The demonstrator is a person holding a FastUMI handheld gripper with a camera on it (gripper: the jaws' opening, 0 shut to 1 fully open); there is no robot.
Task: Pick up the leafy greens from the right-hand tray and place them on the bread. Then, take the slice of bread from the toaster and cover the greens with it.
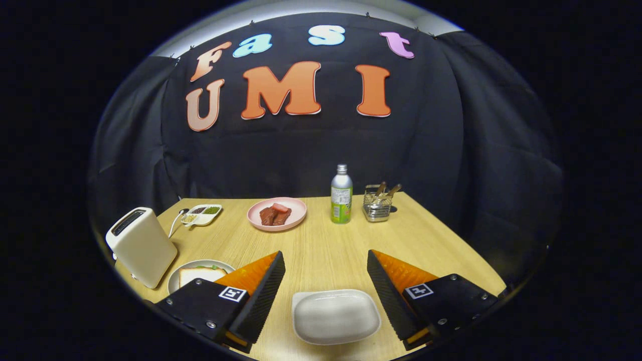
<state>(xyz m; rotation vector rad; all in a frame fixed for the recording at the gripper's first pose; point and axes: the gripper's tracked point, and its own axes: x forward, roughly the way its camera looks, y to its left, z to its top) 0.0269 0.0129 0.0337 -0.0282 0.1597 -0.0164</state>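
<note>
Bread (201, 275) lies on a white plate (175, 279) just left of the left finger, with a bit of green showing at its far edge, so the leafy greens (213, 267) look already placed; the left finger hides part of the plate, can't tell how much leaf is there. White tray (335, 316) sits between the fingers, bare inside. Gripper (326, 293) is spread wide, nothing held, fingers apart over the wooden table (326, 245). Toaster (141, 246) stands upright just beyond the plate on the left; slot on top looks dark, can't see a slice sticking out. Judgement: next step is the toaster slice. It should be light, stiff and dry, crumbly at the edges, so pinch the flat faces near the top edge with a gentle squeeze and lift straight up out of the slot. Greens would be soft and floppy, easy to shift when covered. Farther back: pink plate (291, 214) with reddish pieces, bottle (341, 194), wire basket (377, 205), small divided dish (203, 214) with a spoon.
</note>
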